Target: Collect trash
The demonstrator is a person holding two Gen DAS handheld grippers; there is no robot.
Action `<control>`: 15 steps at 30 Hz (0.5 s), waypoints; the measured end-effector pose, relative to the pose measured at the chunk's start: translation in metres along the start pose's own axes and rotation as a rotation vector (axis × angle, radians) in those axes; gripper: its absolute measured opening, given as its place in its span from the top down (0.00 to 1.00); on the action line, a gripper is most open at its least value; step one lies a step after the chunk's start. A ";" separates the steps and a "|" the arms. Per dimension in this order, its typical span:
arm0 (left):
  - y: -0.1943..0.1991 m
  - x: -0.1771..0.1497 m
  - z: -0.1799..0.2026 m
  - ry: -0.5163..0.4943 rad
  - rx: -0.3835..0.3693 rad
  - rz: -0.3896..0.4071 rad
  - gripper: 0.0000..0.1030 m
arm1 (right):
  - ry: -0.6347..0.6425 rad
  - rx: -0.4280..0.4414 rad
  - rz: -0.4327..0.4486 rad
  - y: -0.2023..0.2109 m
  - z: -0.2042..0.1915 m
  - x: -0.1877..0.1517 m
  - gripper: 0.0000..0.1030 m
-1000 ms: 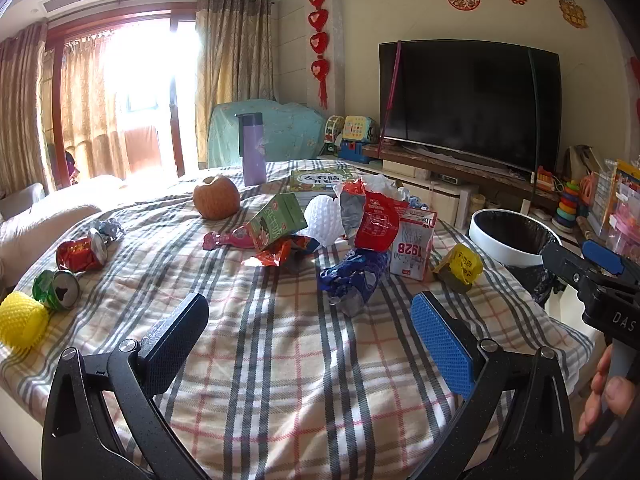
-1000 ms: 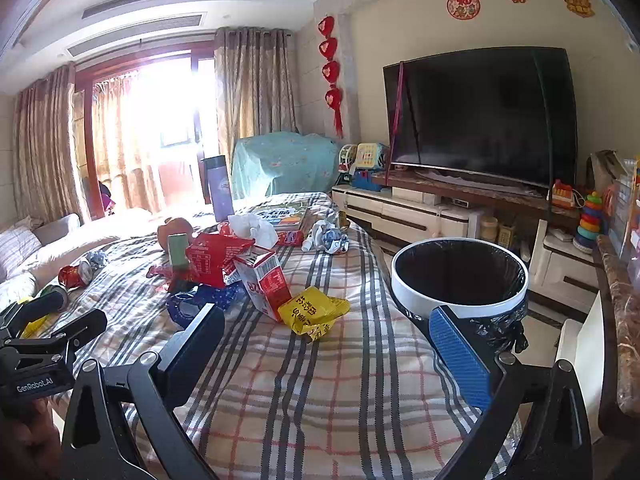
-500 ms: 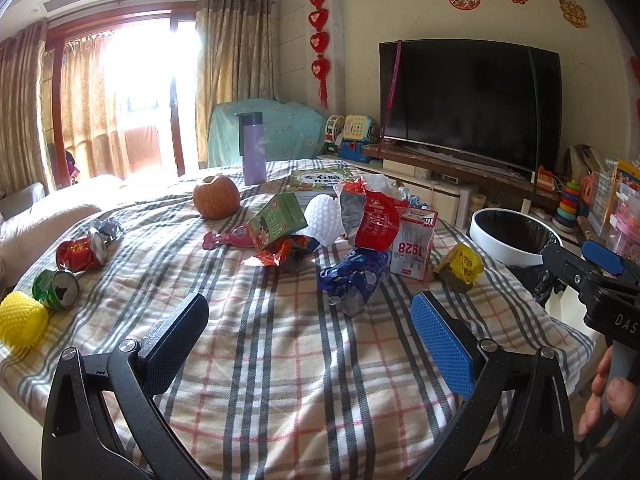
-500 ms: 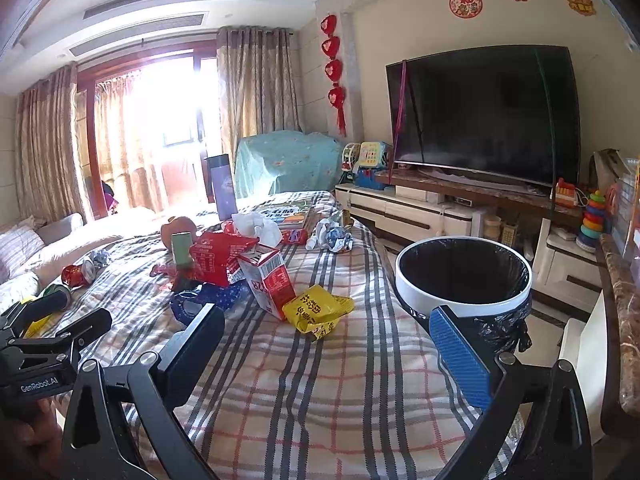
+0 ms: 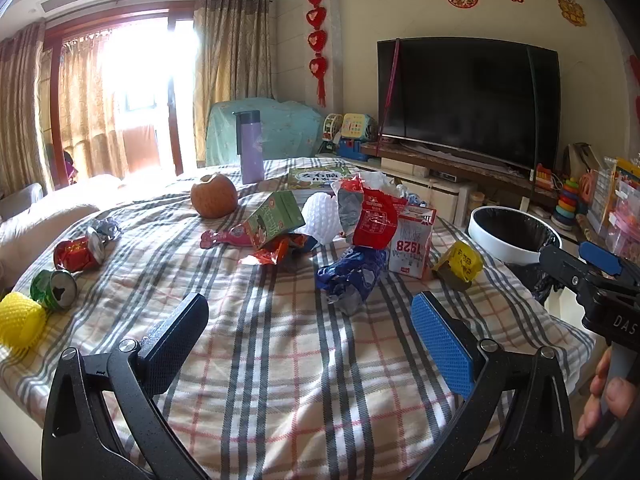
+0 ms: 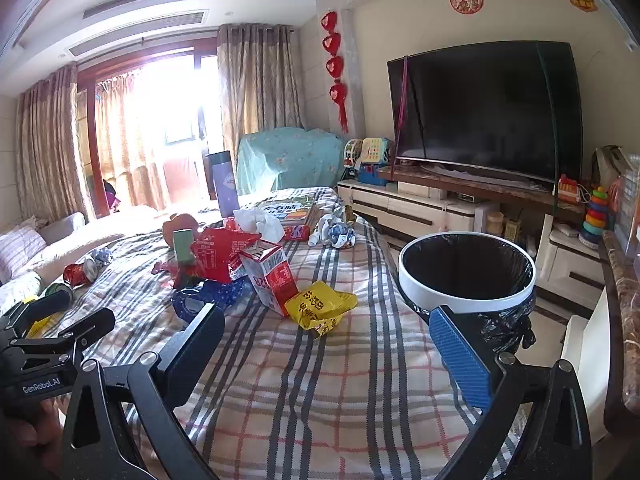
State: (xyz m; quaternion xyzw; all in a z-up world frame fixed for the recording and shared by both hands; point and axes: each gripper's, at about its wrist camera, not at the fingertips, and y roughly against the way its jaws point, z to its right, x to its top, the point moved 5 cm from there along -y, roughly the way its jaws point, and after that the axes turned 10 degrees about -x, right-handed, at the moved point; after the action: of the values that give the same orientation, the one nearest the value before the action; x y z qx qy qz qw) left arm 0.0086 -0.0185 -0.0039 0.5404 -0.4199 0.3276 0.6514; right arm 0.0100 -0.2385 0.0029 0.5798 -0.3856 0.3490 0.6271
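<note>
A plaid cloth (image 5: 280,360) of grey, cream and red stripes covers the table and fills the lower half of both views. The left gripper (image 5: 310,328) hangs over its near edge at the bottom of the frame, fingers wide apart with nothing between them. The right gripper (image 6: 326,344) sits likewise at the bottom of its view, fingers spread and empty.

Trash lies scattered mid-frame: a red bag (image 5: 374,224), a milk carton (image 5: 412,246) just beside it, a blue wrapper (image 5: 348,276) in front, a green box (image 5: 274,218) tilted to the left, and a yellow packet (image 6: 320,306) nearest the bin (image 6: 468,298). The bin, white-rimmed with a black liner, stands off the table's right edge. At the left edge of the left view lie a red can (image 5: 78,254), a green can (image 5: 54,290) and a yellow net (image 5: 18,320). Behind the heap stand an apple (image 5: 212,200), perhaps bitten, and a purple bottle (image 5: 248,146).

A dark TV (image 6: 484,110) hangs at the upper right; bright curtained windows (image 6: 160,128) fill the upper left.
</note>
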 end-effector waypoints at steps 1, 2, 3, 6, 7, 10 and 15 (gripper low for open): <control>0.000 0.000 0.000 0.000 -0.001 -0.001 0.00 | 0.000 0.001 -0.002 -0.001 0.000 0.000 0.00; -0.001 0.000 0.000 0.000 -0.003 -0.003 0.00 | -0.001 0.002 -0.005 -0.001 0.000 -0.001 0.00; -0.002 -0.001 0.000 0.000 -0.003 -0.004 0.00 | -0.002 0.004 -0.007 -0.002 0.001 -0.001 0.00; -0.004 -0.002 0.000 -0.004 -0.005 -0.009 0.00 | -0.006 0.007 -0.013 -0.004 0.001 -0.002 0.00; -0.004 -0.002 0.000 -0.004 -0.006 -0.011 0.00 | -0.008 0.008 -0.016 -0.005 0.001 -0.002 0.00; -0.008 -0.003 0.000 -0.003 -0.015 -0.022 0.00 | -0.011 0.015 -0.028 -0.008 0.002 -0.003 0.00; -0.016 -0.003 -0.001 0.004 -0.029 -0.042 0.00 | -0.019 0.024 -0.054 -0.016 0.003 -0.004 0.00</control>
State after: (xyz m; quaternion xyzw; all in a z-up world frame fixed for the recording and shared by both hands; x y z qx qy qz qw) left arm 0.0222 -0.0204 -0.0135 0.5392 -0.4119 0.3088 0.6665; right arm 0.0225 -0.2425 -0.0081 0.6008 -0.3715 0.3313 0.6254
